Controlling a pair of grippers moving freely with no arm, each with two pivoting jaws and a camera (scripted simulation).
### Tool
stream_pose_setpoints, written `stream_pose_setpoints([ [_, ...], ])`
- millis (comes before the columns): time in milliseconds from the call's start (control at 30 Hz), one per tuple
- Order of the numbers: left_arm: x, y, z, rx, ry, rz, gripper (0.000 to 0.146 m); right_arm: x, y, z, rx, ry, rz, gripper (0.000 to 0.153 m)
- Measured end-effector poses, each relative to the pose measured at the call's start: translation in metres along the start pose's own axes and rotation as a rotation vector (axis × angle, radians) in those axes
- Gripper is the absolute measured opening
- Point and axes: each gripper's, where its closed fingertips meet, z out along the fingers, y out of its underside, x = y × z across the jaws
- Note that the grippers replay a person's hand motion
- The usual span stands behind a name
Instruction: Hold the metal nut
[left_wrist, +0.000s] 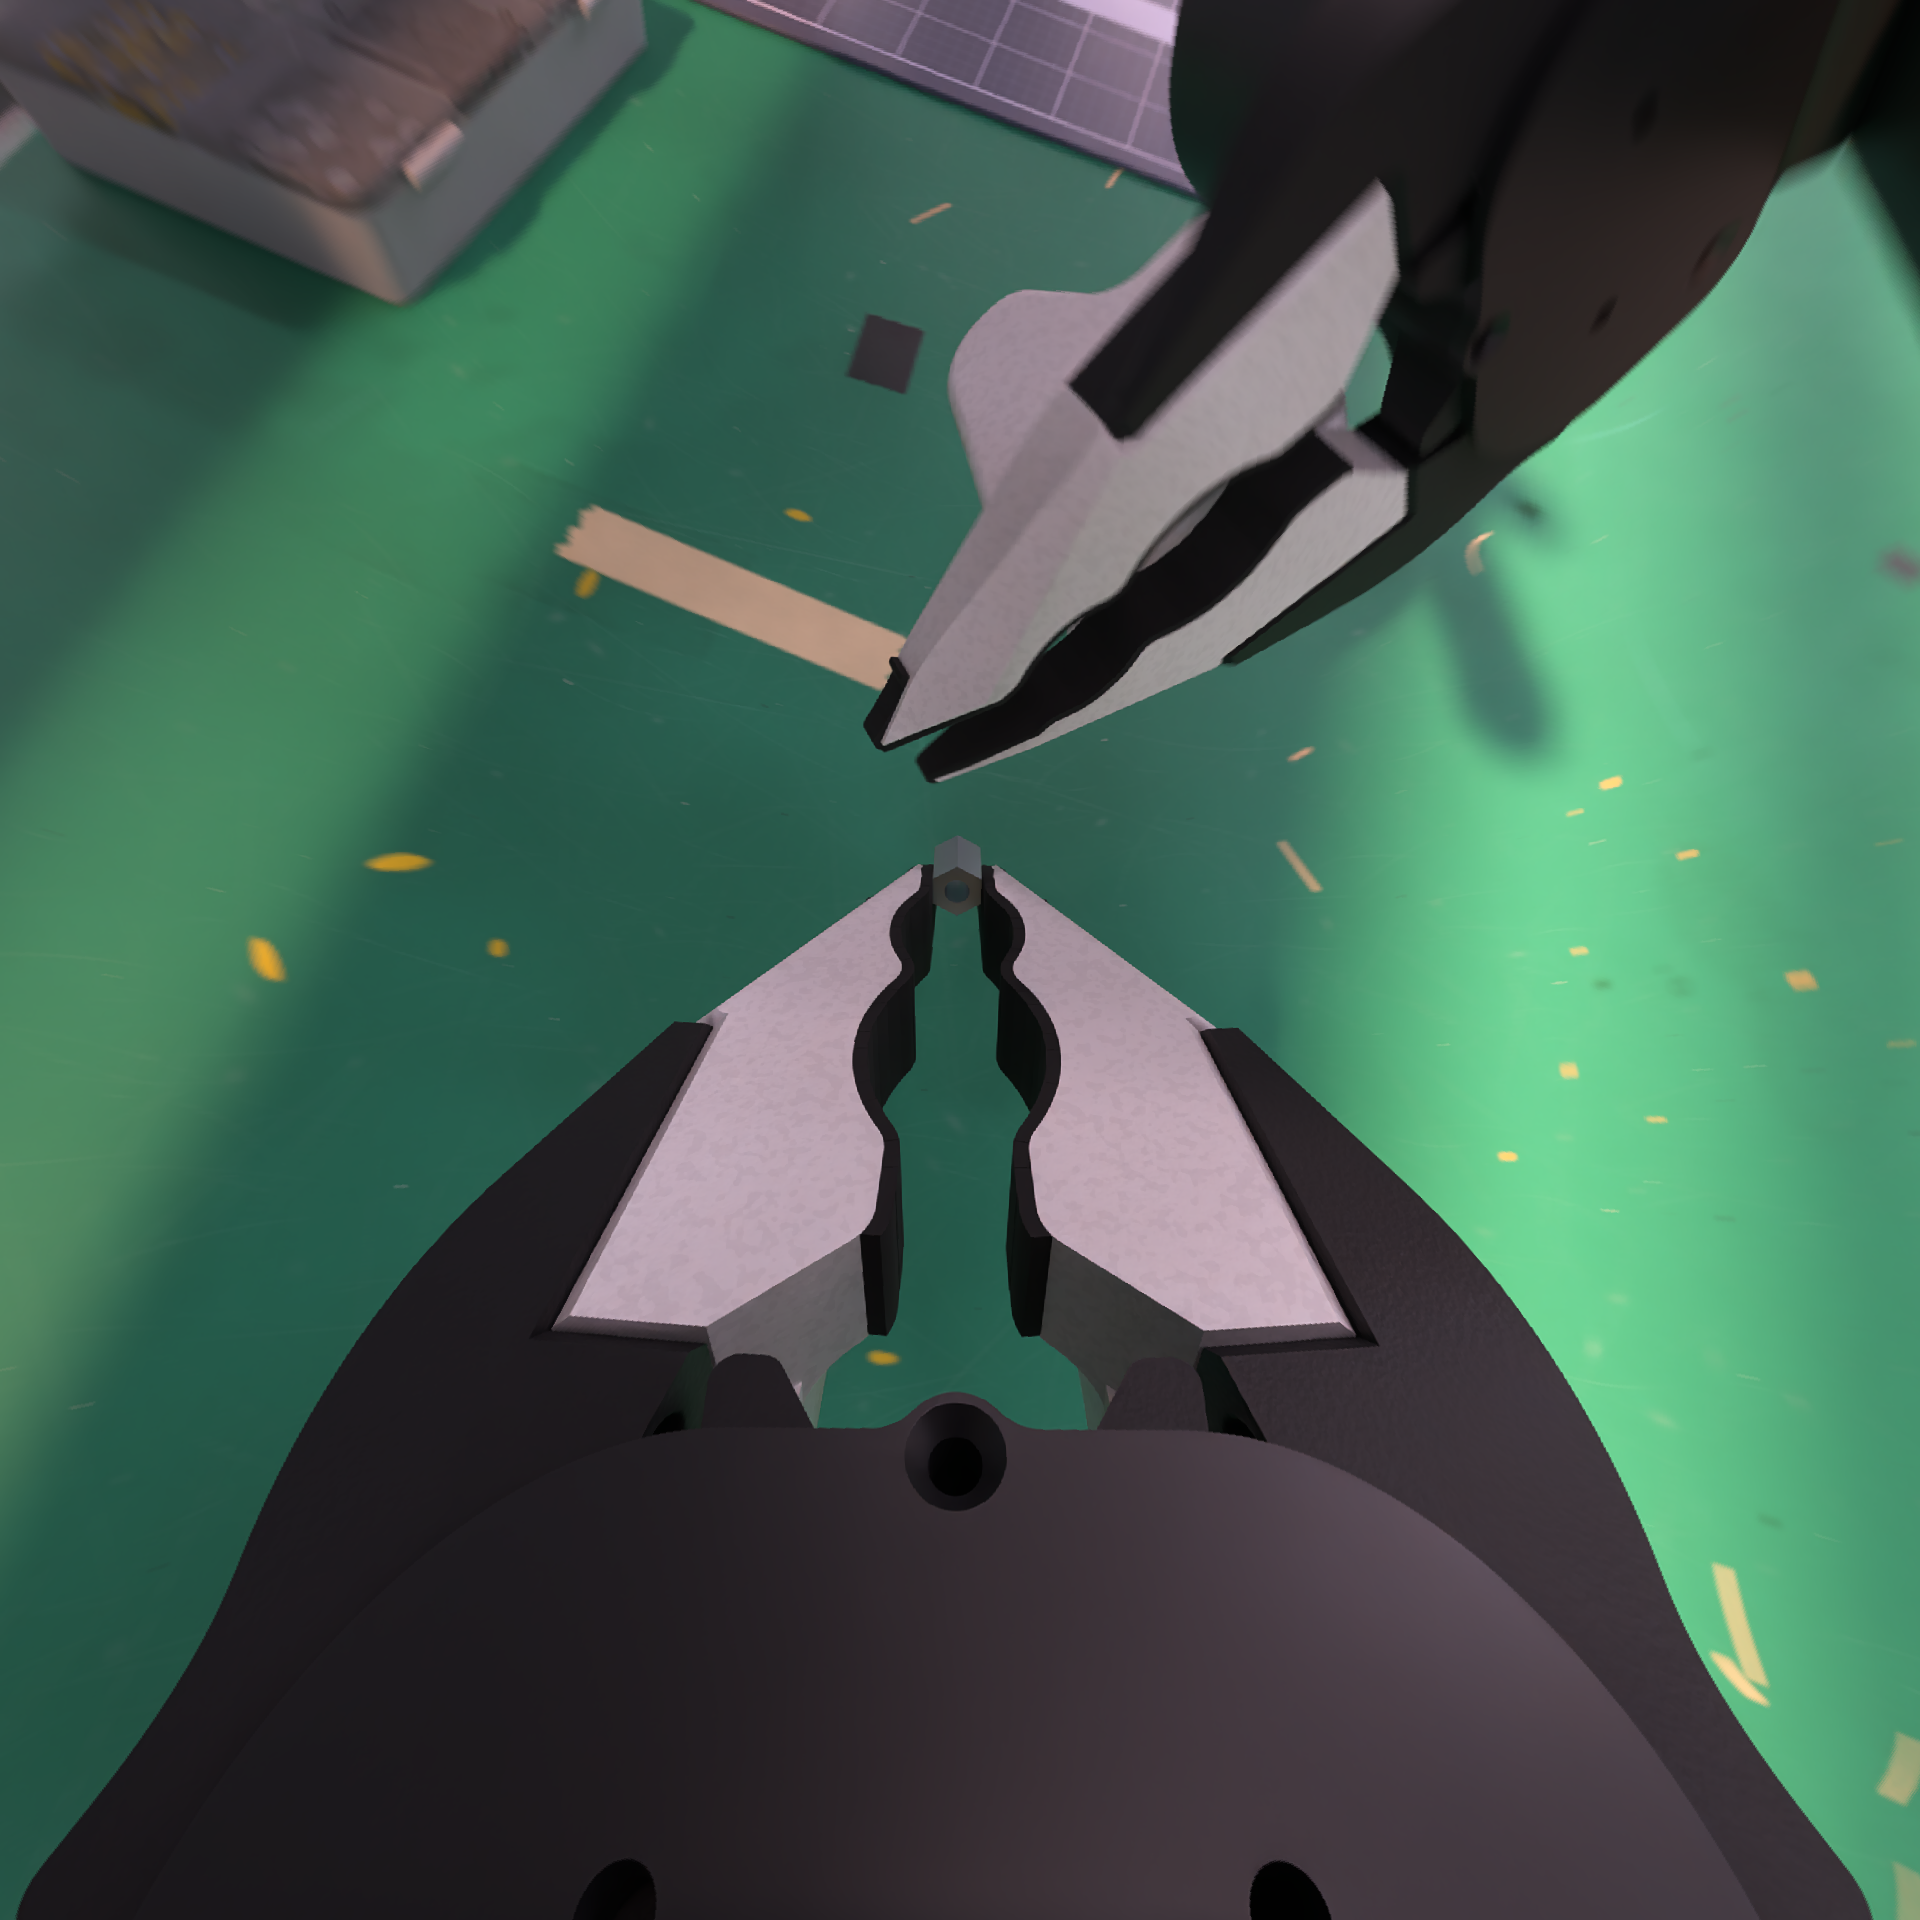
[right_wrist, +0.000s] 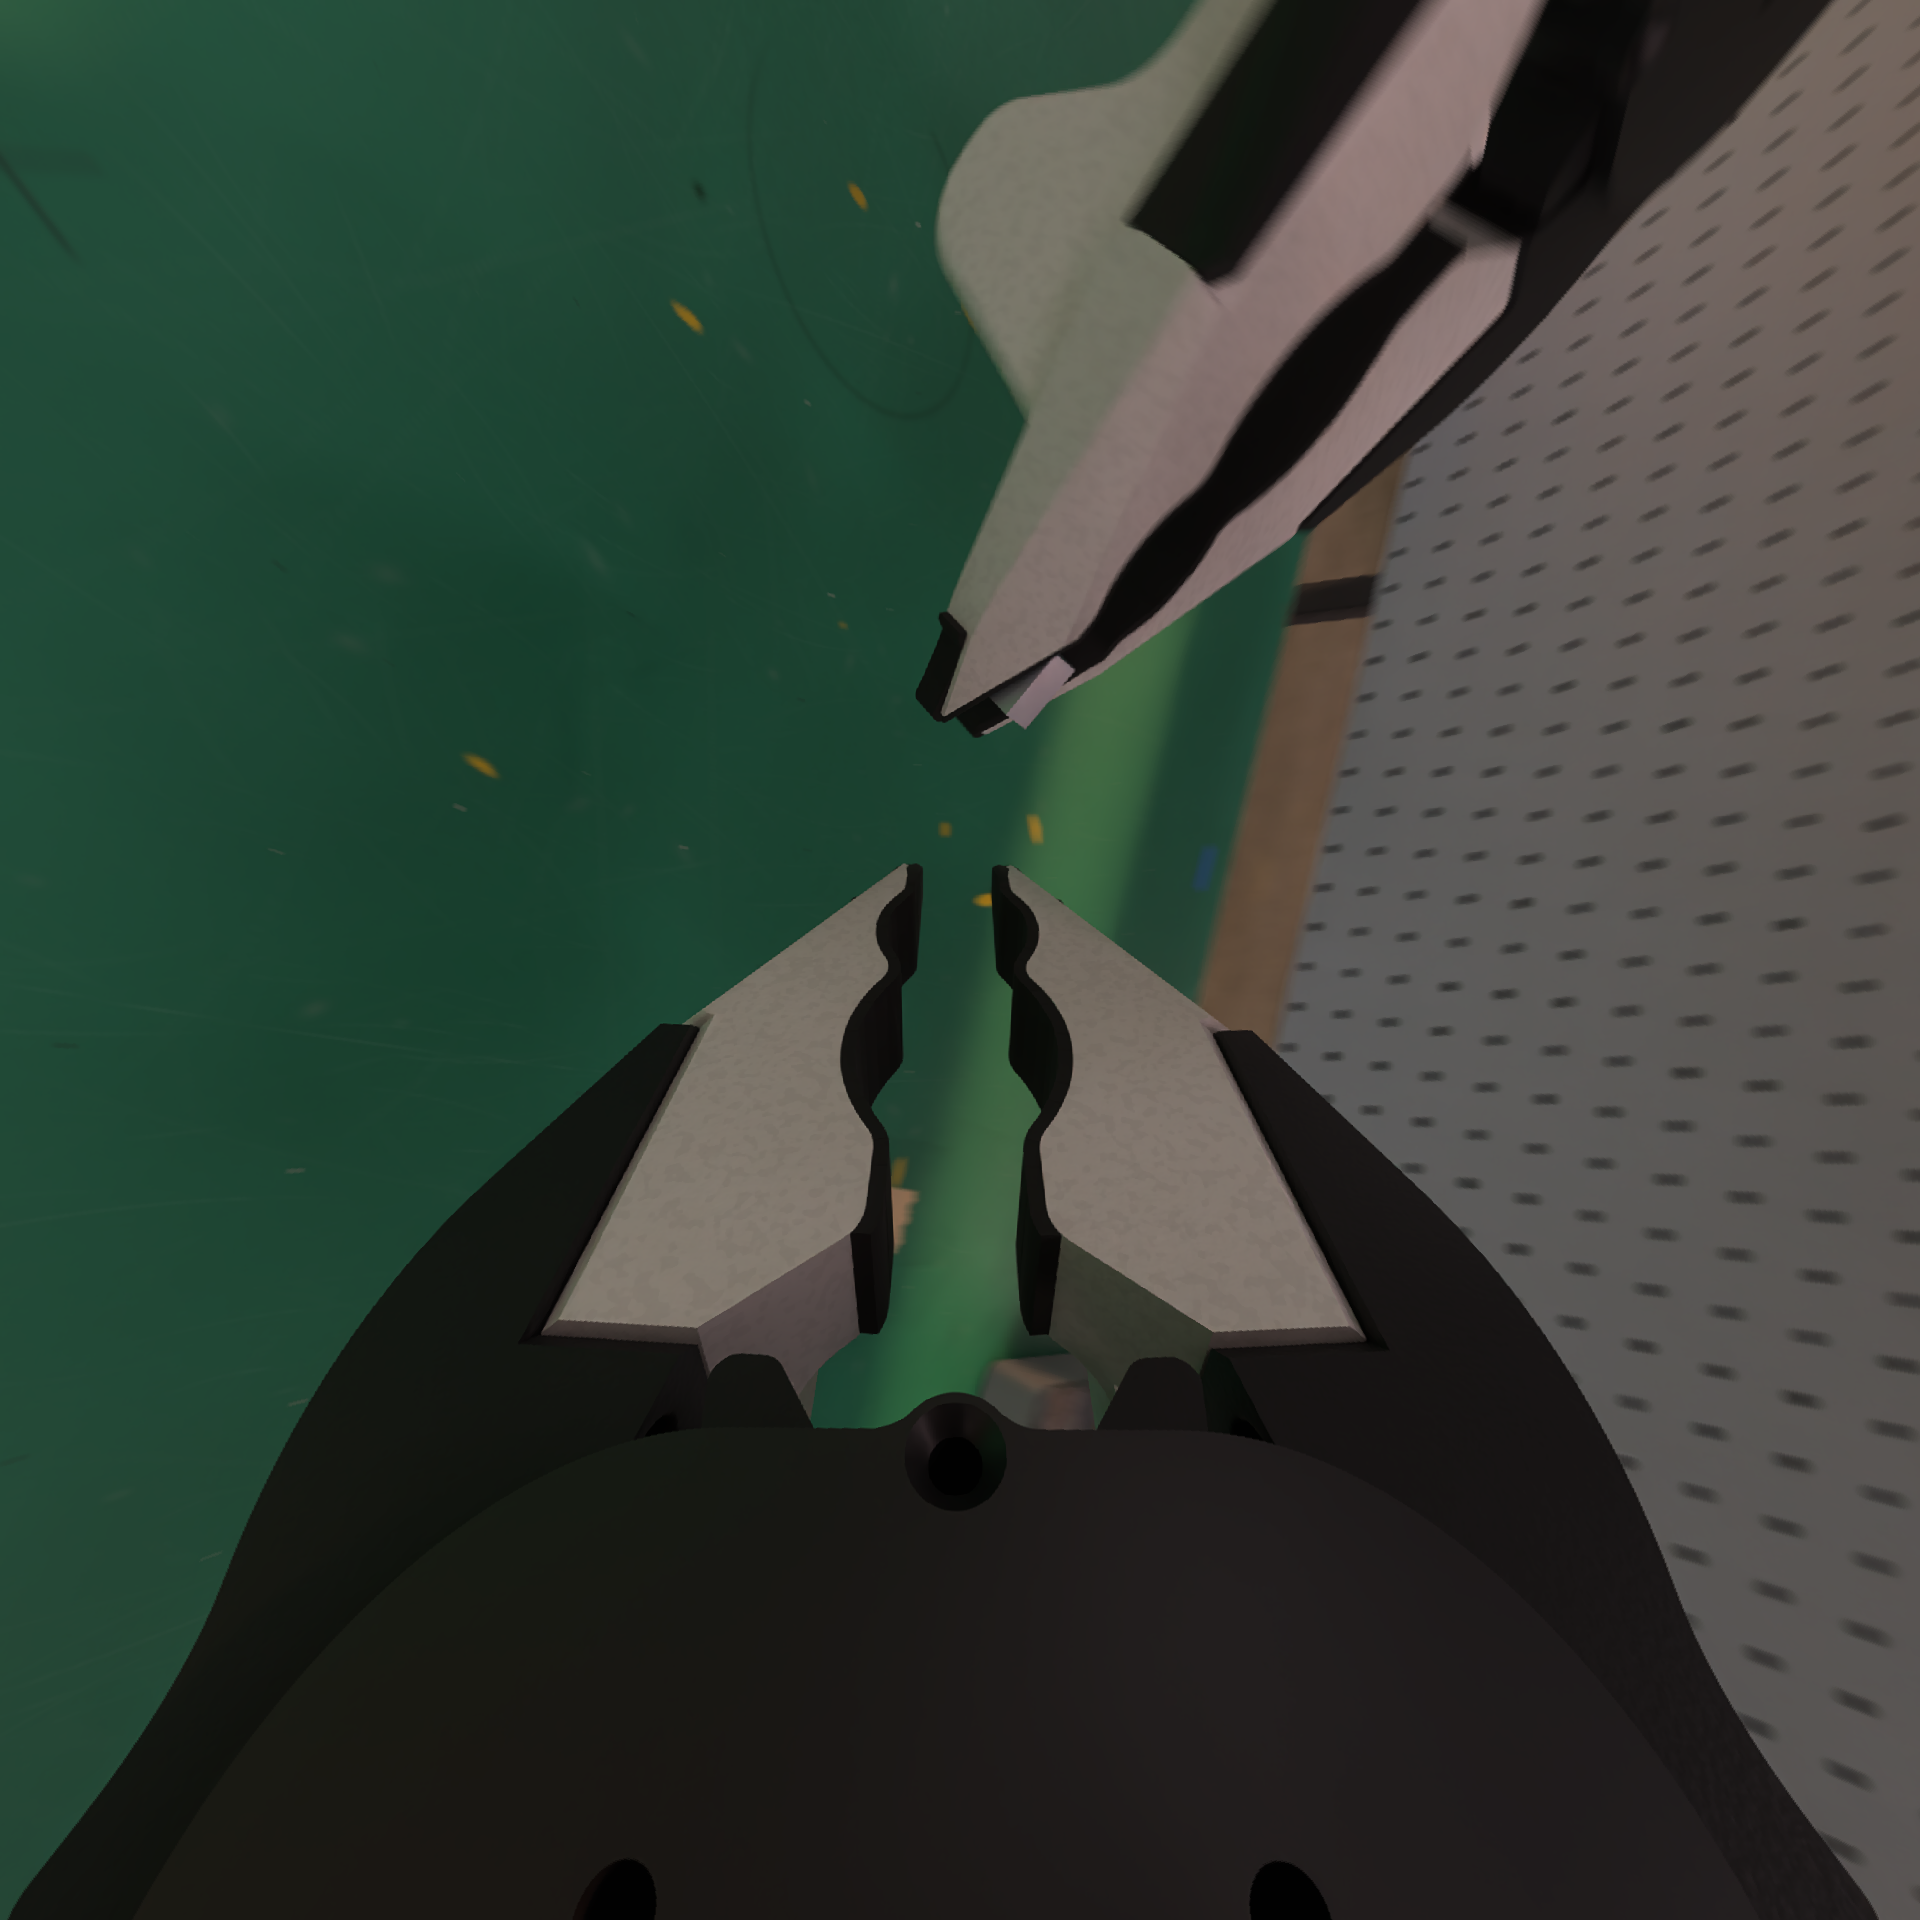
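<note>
A small hexagonal metal nut (left_wrist: 955, 883) sits pinched between the fingertips of my left gripper (left_wrist: 956, 885), held above the green mat (left_wrist: 312, 935). My left gripper is shut on it. My right gripper (left_wrist: 906, 744) hangs just beyond the nut, pointing back at it, a short gap away. In the right wrist view my right gripper (right_wrist: 956, 883) has its jaws a narrow gap apart with nothing between them. There the left gripper (right_wrist: 977, 712) comes in from the upper right, with the pale nut (right_wrist: 1044, 690) at its tips.
A grey box (left_wrist: 312, 156) stands at the far left. A gridded panel (left_wrist: 997, 52), a small black square (left_wrist: 885, 353) and a tan tape strip (left_wrist: 727, 592) lie on the mat. A pegboard wall (right_wrist: 1610, 935) with a wooden edge (right_wrist: 1288, 810) is on the right.
</note>
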Motion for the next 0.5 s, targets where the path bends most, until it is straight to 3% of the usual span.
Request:
stream_pose_setpoints([
  [100,0.002,0.002,-0.001,-0.008,0.049,-0.036,0.007,0.002,-0.003,-0.002,0.001,0.057,-0.066,0.007],
  [200,-0.001,0.003,0.000,-0.015,-0.112,0.175,0.007,0.001,-0.002,-0.002,0.027,-0.116,0.157,0.006],
  [267,-0.009,0.002,-0.001,-0.043,-0.400,0.561,0.007,-0.003,-0.002,-0.004,0.055,-0.396,0.480,0.005],
  [367,-0.010,-0.005,-0.006,-0.155,-0.949,1.322,0.007,-0.013,-0.013,-0.020,0.127,-1.081,1.111,0.004],
  [400,-0.010,-0.006,-0.007,-0.175,-1.070,1.466,0.007,-0.014,-0.015,-0.024,0.156,-1.265,1.251,0.004],
  [433,-0.012,-0.006,-0.007,-0.172,-1.117,1.497,0.007,-0.014,-0.016,-0.024,0.184,-1.369,1.336,0.004],
  [500,-0.015,-0.006,-0.007,-0.120,-1.020,1.320,0.007,-0.013,-0.015,-0.021,0.206,-1.330,1.307,0.005],
])
